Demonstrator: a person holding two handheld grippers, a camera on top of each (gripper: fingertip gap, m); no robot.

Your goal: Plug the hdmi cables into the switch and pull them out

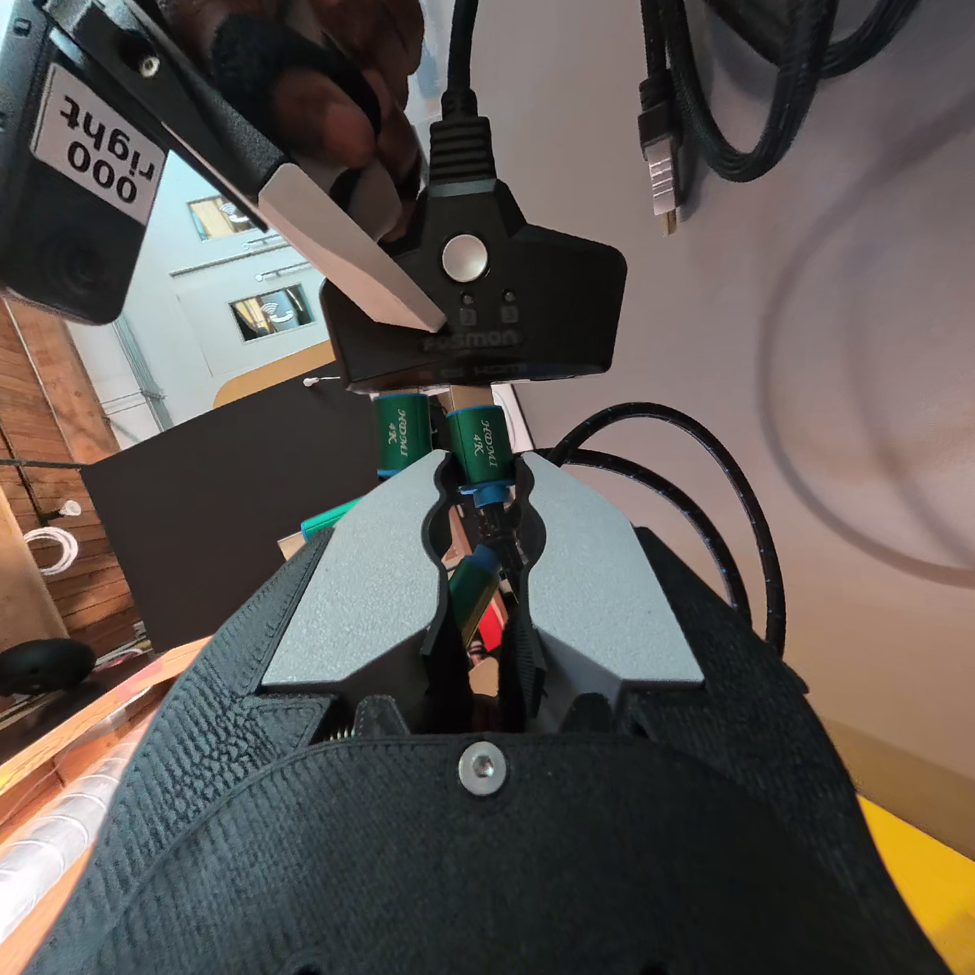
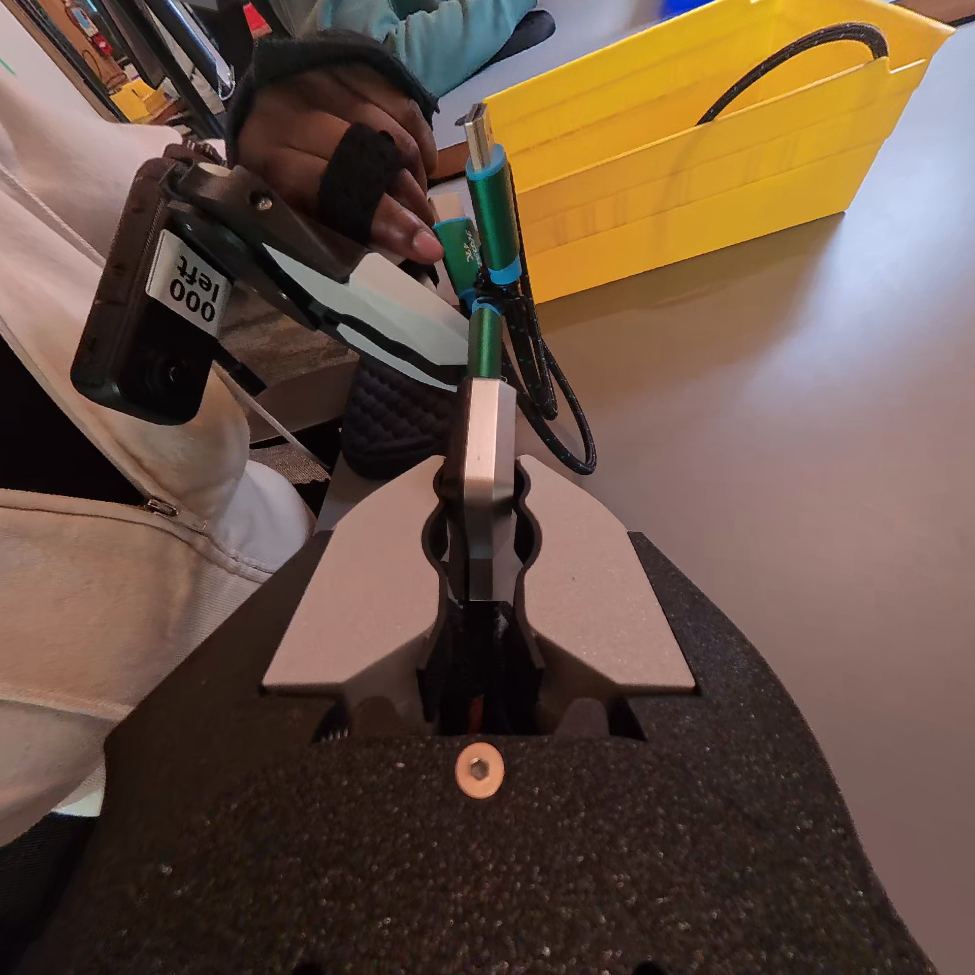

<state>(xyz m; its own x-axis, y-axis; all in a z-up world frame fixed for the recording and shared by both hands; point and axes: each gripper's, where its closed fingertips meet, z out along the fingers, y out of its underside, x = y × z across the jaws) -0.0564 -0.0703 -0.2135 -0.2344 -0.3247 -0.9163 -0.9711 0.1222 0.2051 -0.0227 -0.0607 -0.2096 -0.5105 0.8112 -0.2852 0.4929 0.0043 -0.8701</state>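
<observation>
My right gripper [image 2: 483, 464] is shut on the black HDMI switch [image 2: 485, 448], seen edge-on here. In the left wrist view the switch [image 1: 527, 295] shows its round button, with the right gripper [image 1: 411, 274] clamped on its left side. My left gripper [image 1: 483, 464] is shut on a green HDMI plug [image 1: 477, 448] whose metal tip sits at a port in the switch's lower edge. It also shows in the right wrist view [image 2: 483, 343], held by the left gripper [image 2: 461, 359]. A second green plug [image 1: 401, 432] is just left of it; I cannot tell if it is in a port.
Two more green plugs [image 2: 493, 211] on braided cables stick up behind the switch. A yellow bin [image 2: 686, 158] holding a cable stands at the back right. A black cable with a silver plug [image 1: 659, 174] lies on the grey table [image 2: 765, 422]. A person's light sleeve [image 2: 79, 580] is at left.
</observation>
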